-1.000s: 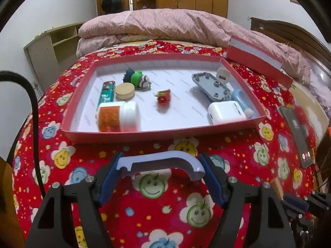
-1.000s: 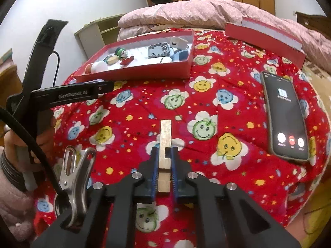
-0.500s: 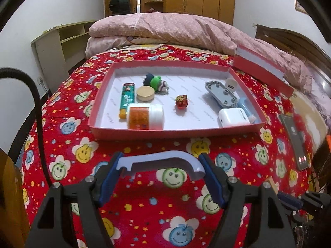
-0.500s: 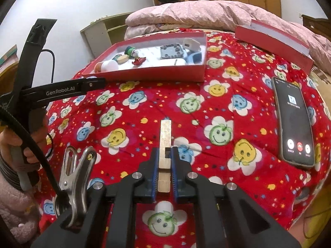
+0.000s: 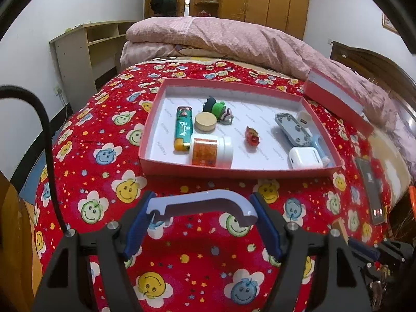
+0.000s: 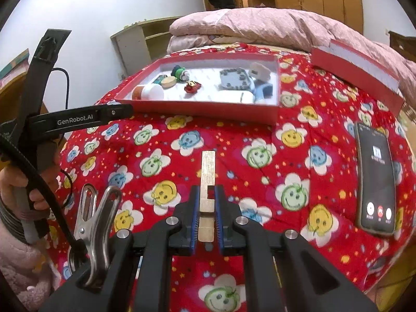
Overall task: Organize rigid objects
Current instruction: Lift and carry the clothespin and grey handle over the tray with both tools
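Matte black two-finger left gripper (image 5: pixel 202 223) with blue ribbed pads (image 5: pixel 135 230), silver screws, black cable; white "GenRobot.AI" lettering; fluffy pink sleeve (image 6: pixel 15 265) at eight o'clock.

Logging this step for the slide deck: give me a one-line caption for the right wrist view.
Right gripper clamps a wooden clothespin above the red quilt, facing the red tray.

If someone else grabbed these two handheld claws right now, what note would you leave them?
Left gripper: shut on the blue handle, held above the bedspread in front of the red box.
Right gripper: shut on the wooden piece, also over the bedspread.
Done: the lighter, pill bottle, earbud case and other small items lie in the box.
Left: both held items probably go into the box. The phone lies on the bedspread outside the box.
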